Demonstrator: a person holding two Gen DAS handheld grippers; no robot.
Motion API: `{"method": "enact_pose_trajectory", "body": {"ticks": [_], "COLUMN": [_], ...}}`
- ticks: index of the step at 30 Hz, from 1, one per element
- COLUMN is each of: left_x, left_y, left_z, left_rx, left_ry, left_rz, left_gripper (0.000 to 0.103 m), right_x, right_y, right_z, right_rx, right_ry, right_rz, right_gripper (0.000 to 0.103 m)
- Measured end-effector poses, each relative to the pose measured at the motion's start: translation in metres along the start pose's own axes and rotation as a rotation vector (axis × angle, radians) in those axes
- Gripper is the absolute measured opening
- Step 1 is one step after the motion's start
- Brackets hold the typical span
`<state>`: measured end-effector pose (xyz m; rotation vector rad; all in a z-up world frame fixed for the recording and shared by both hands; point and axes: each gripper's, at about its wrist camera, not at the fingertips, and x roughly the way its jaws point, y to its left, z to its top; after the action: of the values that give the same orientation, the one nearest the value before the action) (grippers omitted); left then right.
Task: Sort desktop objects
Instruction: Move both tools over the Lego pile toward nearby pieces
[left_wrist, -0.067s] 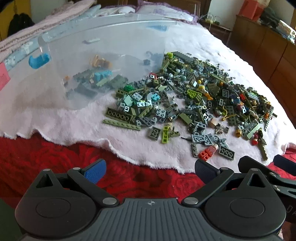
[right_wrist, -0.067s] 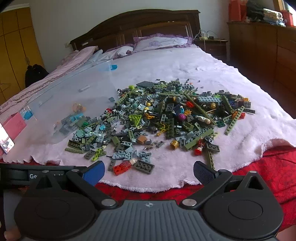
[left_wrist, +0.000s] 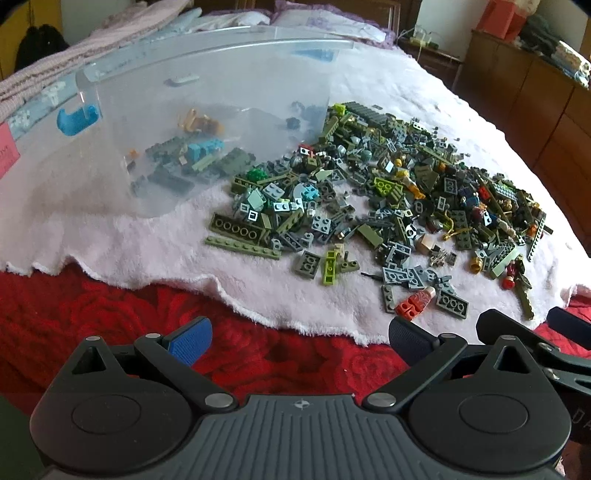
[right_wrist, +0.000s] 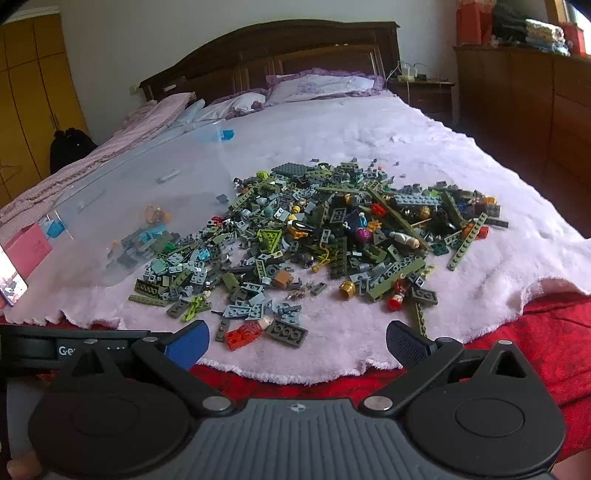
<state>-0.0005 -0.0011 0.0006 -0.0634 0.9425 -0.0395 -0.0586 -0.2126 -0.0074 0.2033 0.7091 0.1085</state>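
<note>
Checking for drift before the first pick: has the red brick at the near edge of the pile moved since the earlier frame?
No. The red brick lies where it did beside the grey plate on the white blanket.

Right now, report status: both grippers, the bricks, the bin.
Left gripper open, empty. Right gripper open, empty, short of the brick pile on the white blanket. Clear bin lies tipped beside the pile, few bricks inside. Nothing blocking.

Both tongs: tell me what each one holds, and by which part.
Nothing is held. The left tongs and right tongs stand wide open with nothing between them, short of the brick pile.
</note>
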Motion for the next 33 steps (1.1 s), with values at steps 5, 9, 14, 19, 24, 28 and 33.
{"method": "enact_pose_trajectory", "body": {"ticks": [5,9,14,19,24,28,33], "left_x": [0.0,0.001,0.0,0.003,0.005,0.007,0.008], "left_y": [-0.002,0.0,0.007,0.009,0.007,0.003,0.002], "left_z": [-0.007,-0.001,0.002,0.001,-0.001,-0.003,-0.003], "left_rx": [0.006,-0.015,-0.044,-0.055,-0.042,-0.022,-0.012], "left_ry": [-0.034,-0.003,-0.006,0.006,0.014,0.014,-0.002], "left_rz": [0.011,0.013,0.027,0.034,0.023,0.012,0.013], "left_gripper": [0.103,0.103,0.103,0.103,0.103,0.103,0.103], "right_x": [-0.002,-0.002,-0.003,0.0,0.003,0.006,0.011], "right_y": [0.001,0.004,0.004,0.004,0.005,0.004,0.005], "right_z": [-0.001,-0.001,-0.002,-0.003,-0.005,-0.006,-0.006], "right_rx": [-0.02,-0.041,-0.049,-0.053,-0.072,-0.07,-0.094], "right_ry": [-0.006,-0.012,-0.013,-0.007,0.001,0.013,0.025], "right_rz": [0.009,0.013,0.026,0.033,0.031,0.034,0.012], "right_gripper": [0.103,0.102,0.1,0.1,0.099,0.098,0.094]}}
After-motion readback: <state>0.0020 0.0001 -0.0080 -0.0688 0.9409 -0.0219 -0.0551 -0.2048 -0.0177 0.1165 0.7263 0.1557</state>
